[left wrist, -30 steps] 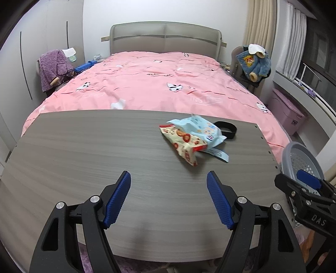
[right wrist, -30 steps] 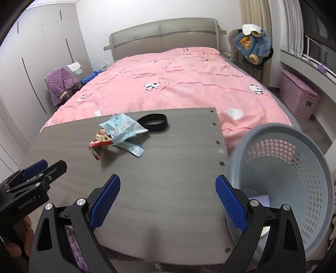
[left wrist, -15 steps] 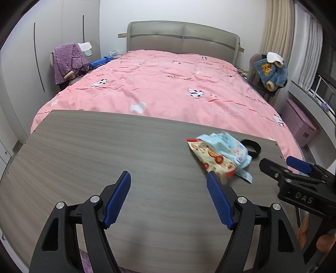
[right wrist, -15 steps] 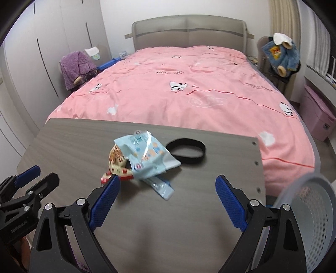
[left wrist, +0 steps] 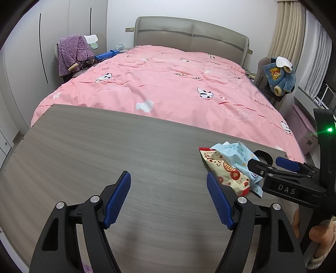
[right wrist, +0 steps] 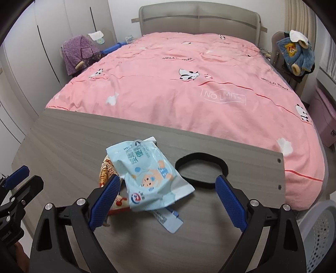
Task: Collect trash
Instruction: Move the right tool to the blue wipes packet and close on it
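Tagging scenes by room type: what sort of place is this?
A home bedroom, almost certainly: a large bed with a pink duvet and padded headboard, wardrobe doors along the wall, and a clothes-draped chair beside the bed.

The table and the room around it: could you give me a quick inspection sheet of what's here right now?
Surface: grey wood-grain table at the foot of a pink bed.
Job's things: light blue wrapper lying over a red-and-yellow wrapper; grey basket at the table's right end.
Clutter: black band beside the wrappers.
Grippers: left hand-held gripper open over bare table; right hand-held gripper open, light blue wrapper between its jaws, not pinched.
Cables: nothing seen on the table.
Surroundings: purple garment left, blue plush toy right.
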A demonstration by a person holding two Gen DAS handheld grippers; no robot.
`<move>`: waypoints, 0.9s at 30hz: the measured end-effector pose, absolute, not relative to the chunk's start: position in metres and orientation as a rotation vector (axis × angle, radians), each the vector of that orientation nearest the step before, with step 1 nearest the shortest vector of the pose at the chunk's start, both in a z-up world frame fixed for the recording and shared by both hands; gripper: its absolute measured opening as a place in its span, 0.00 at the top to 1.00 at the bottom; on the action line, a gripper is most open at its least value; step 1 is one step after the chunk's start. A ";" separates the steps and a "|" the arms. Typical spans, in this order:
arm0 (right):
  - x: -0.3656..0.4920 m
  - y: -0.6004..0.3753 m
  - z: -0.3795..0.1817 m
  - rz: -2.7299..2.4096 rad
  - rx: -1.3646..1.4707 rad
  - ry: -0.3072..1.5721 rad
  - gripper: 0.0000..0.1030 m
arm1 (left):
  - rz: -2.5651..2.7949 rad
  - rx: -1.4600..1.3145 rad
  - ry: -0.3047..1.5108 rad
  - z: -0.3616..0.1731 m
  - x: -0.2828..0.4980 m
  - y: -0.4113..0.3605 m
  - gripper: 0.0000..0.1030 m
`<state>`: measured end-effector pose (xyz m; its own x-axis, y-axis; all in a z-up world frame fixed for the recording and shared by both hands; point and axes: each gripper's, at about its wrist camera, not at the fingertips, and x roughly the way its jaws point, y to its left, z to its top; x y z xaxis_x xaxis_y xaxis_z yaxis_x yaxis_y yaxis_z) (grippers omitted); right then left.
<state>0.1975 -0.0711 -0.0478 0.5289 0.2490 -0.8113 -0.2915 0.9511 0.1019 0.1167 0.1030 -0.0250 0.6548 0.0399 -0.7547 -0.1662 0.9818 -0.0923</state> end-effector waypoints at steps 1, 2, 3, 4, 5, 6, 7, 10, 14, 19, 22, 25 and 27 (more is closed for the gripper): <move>0.199 -0.069 -0.048 0.325 -0.052 0.962 0.12 | 0.120 -0.160 0.851 -0.026 0.118 0.104 0.30; 0.201 -0.067 -0.048 0.326 -0.059 0.963 0.12 | 0.122 -0.161 0.851 -0.026 0.118 0.105 0.30; 0.202 -0.066 -0.049 0.327 -0.065 0.964 0.12 | 0.124 -0.162 0.850 -0.026 0.118 0.107 0.30; 0.203 -0.064 -0.049 0.328 -0.071 0.964 0.12 | 0.125 -0.164 0.850 -0.026 0.119 0.108 0.30; 0.204 -0.063 -0.050 0.330 -0.076 0.965 0.12 | 0.126 -0.165 0.850 -0.026 0.119 0.108 0.30; 0.205 -0.062 -0.051 0.331 -0.079 0.967 0.12 | 0.129 -0.165 0.850 -0.027 0.119 0.108 0.30; 0.206 -0.061 -0.051 0.332 -0.084 0.969 0.12 | 0.132 -0.166 0.851 -0.027 0.120 0.109 0.30; 0.209 -0.058 -0.054 0.331 -0.099 0.974 0.12 | 0.139 -0.172 0.856 -0.030 0.121 0.112 0.30; 0.211 -0.056 -0.057 0.329 -0.111 0.980 0.12 | 0.154 -0.181 0.857 -0.031 0.121 0.116 0.30; 0.213 -0.052 -0.061 0.326 -0.126 0.988 0.12 | 0.155 -0.196 0.861 -0.033 0.122 0.120 0.30; 0.213 -0.050 -0.064 0.324 -0.131 0.993 0.12 | 0.154 -0.196 0.862 -0.034 0.122 0.121 0.30; 0.212 -0.047 -0.067 0.324 -0.146 0.993 0.13 | 0.154 -0.195 0.862 -0.034 0.122 0.122 0.30; 0.211 -0.045 -0.068 0.329 -0.155 0.995 0.15 | 0.155 -0.198 0.860 -0.034 0.122 0.122 0.30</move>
